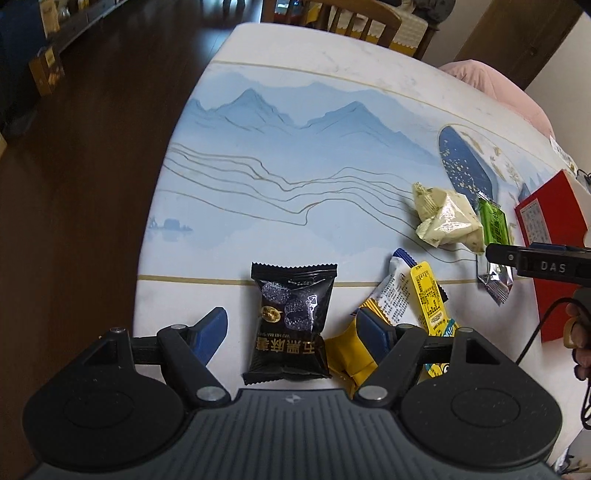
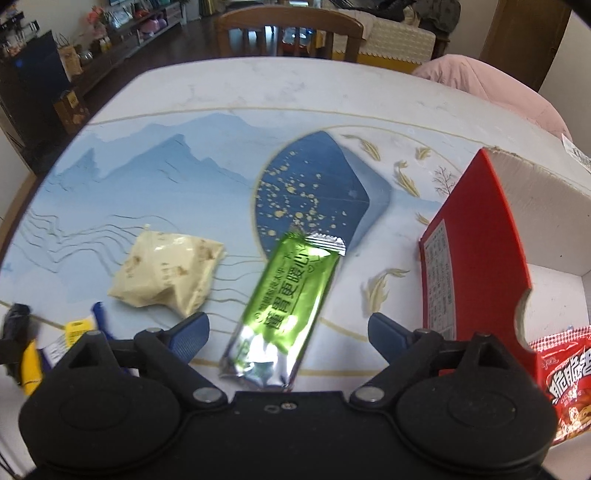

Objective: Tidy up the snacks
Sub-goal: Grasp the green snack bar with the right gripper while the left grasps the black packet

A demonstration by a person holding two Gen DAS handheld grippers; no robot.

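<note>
My left gripper (image 1: 291, 328) is open low over the table, its fingers either side of a black snack packet (image 1: 291, 317). Yellow and white snack bars (image 1: 413, 299) lie just right of it. My right gripper (image 2: 288, 328) is open, straddling a green and silver snack bar (image 2: 288, 299) lying on the table; it also shows in the left wrist view (image 1: 493, 221). A cream crumpled packet (image 2: 170, 273) lies left of it, seen too in the left wrist view (image 1: 448, 219). A red box (image 2: 476, 251) with a white inside stands open at the right, holding a red snack bag (image 2: 565, 384).
The table (image 1: 295, 147) has a blue mountain-print cover and drops off to dark floor on the left. A wooden chair (image 2: 288, 33) stands at the far side. A pink cushion (image 2: 491, 88) sits at the far right.
</note>
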